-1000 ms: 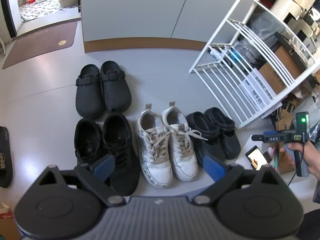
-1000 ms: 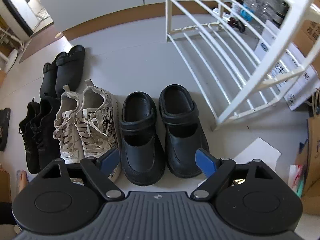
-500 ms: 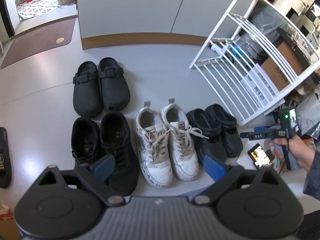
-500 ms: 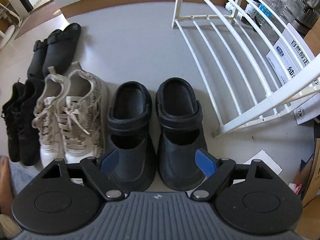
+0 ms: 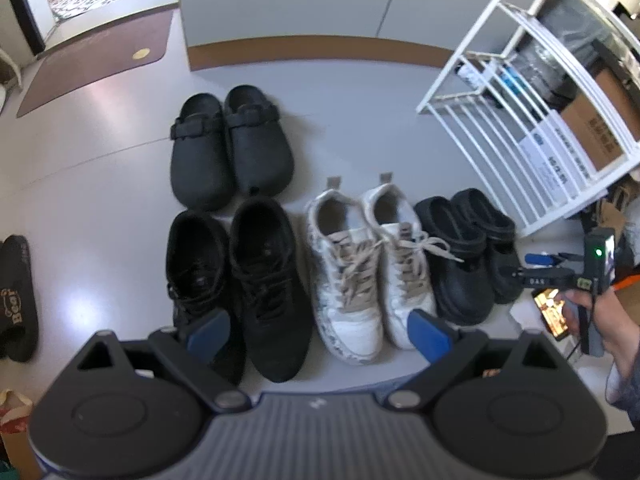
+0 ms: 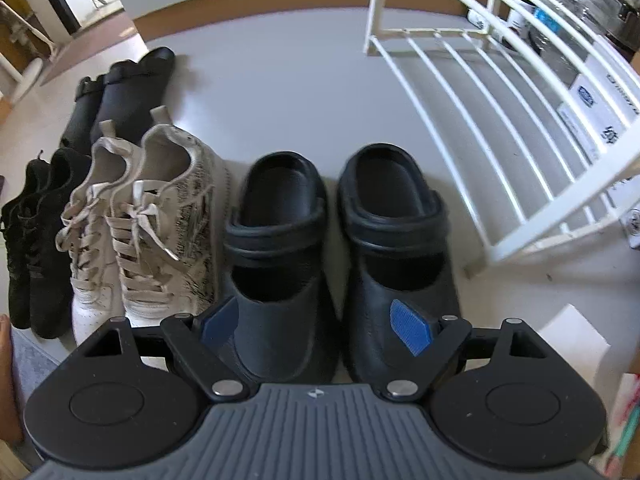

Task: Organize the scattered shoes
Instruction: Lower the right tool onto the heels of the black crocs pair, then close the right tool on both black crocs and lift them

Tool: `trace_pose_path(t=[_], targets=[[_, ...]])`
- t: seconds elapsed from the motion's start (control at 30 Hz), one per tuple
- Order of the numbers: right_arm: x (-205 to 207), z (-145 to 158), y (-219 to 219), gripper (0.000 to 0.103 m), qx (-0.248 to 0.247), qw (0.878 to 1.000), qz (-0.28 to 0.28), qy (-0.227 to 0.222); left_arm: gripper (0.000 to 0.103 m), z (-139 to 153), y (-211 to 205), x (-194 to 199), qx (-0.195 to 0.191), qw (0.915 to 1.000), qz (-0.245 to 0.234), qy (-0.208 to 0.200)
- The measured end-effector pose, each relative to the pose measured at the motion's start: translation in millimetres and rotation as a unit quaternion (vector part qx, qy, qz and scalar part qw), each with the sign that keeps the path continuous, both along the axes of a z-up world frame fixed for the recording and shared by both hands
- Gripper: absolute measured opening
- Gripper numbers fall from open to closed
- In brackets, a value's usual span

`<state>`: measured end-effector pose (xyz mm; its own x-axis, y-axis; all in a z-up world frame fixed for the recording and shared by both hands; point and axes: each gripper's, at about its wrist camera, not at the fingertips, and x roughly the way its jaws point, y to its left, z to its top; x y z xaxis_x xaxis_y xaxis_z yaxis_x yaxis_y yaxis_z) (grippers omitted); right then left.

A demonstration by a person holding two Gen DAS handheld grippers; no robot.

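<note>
The right hand-held gripper hangs low over the pair of dark rubber clogs at the centre of its view, its blue pads spread wide and grasping nothing, one pad beside the toe of the left clog and the other over the toe of the right; the left hand-held gripper is likewise spread and empty, hovering above the toes of the black lace-up sneakers and the white sneakers. The shoes lie paired on the floor: clogs, white sneakers and black sneakers side by side in one row across mid-frame, with black strap mules set just behind the black sneakers. A lone dark slipper lies well apart at the left edge. That fits either a row just finished or one being nudged true; any straightening of the clogs would go best by pushing the toes level, keeping clear of the white wire rack at the right. The slipper reads "Bear"; the boxes behind the rack carry print too small to read.
</note>
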<state>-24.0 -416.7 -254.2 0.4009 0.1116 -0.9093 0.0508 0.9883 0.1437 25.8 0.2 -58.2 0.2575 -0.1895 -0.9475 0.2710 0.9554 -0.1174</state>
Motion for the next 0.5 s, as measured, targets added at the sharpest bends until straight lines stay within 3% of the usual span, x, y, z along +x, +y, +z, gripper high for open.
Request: trace_pose_path(t=[0.07,0.13,0.5], targets=[[1,-9,-4,0.065,0.005,1.000,-0.012,-0.006,0.097,-3,1,2,0.002,1.0000,0.004,0.005],[2,-16,-7,0.058,0.007,1.000,-0.016,-0.014,0.097,-4,2,3,0.001,1.0000,0.003,0.007],[19,-49,-7,0.058,-0.028,0.999,0.030,-0.036,0.097,-27,4,15,0.027,0.9992,0.008,0.028]])
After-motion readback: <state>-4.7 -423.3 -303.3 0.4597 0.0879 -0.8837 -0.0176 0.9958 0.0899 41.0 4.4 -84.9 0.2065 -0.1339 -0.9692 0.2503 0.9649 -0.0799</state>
